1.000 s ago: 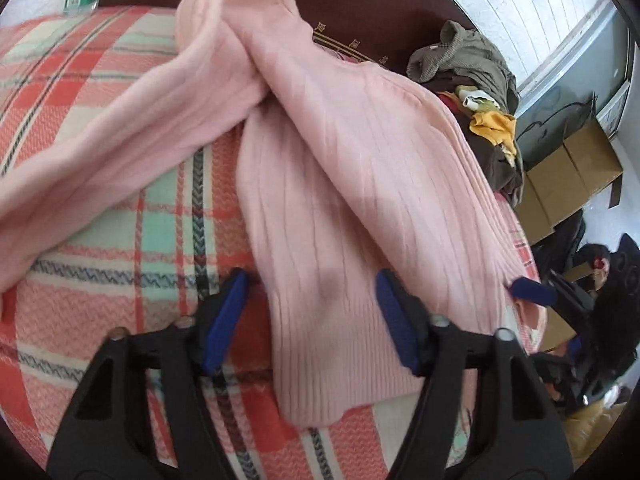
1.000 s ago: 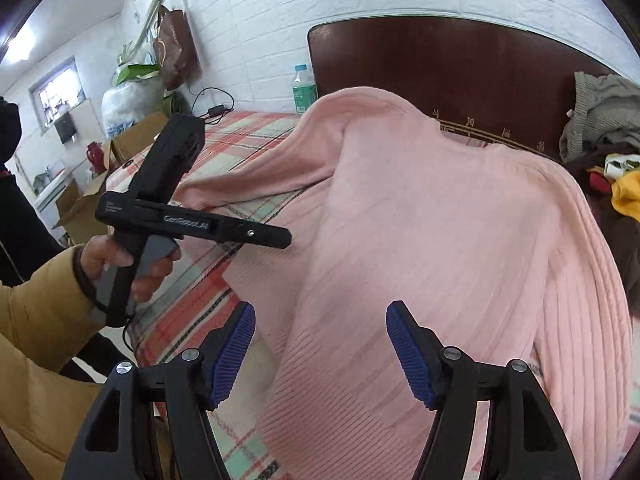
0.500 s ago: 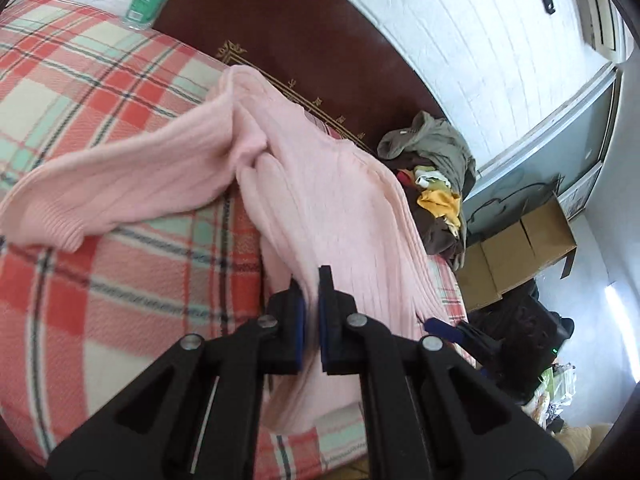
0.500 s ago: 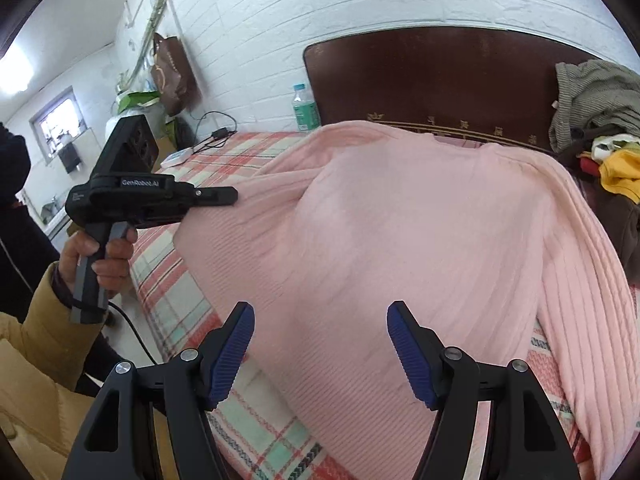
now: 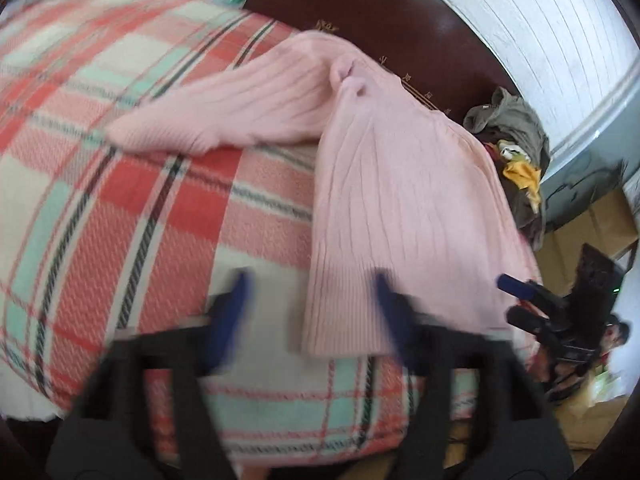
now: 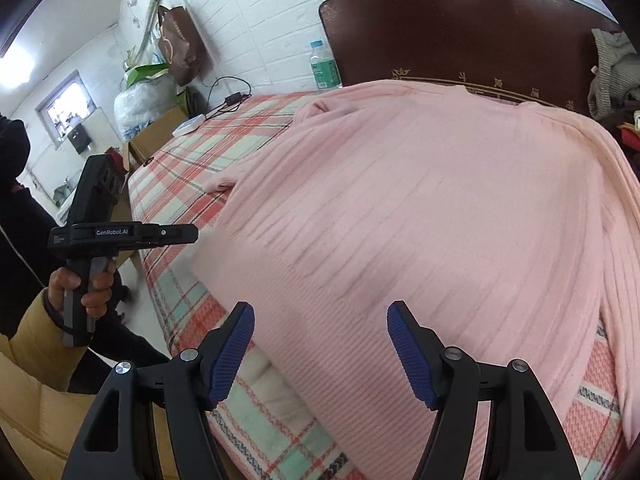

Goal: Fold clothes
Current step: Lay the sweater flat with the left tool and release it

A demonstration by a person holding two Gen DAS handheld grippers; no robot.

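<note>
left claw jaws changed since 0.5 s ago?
Yes. The left claw was shut on the pink sweater hem; now open, hem lying flat on the plaid blanket.

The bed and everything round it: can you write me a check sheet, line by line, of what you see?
Surface: plaid blanket in red, cream and mint covers the bed.
Job's things: pink sweater lies spread on the blanket, one sleeve stretched out sideways.
Clutter: heap of clothes at the headboard end; water bottle beside the headboard.
Grippers: left tongs open and blurred, over the sweater's hem, holding nothing; right tongs open, holding nothing.
Cables: black cable with a plug block lies on the blanket's far edge.
Surroundings: white brick wall, brown bag hanging on it, cardboard boxes on the floor.
</note>
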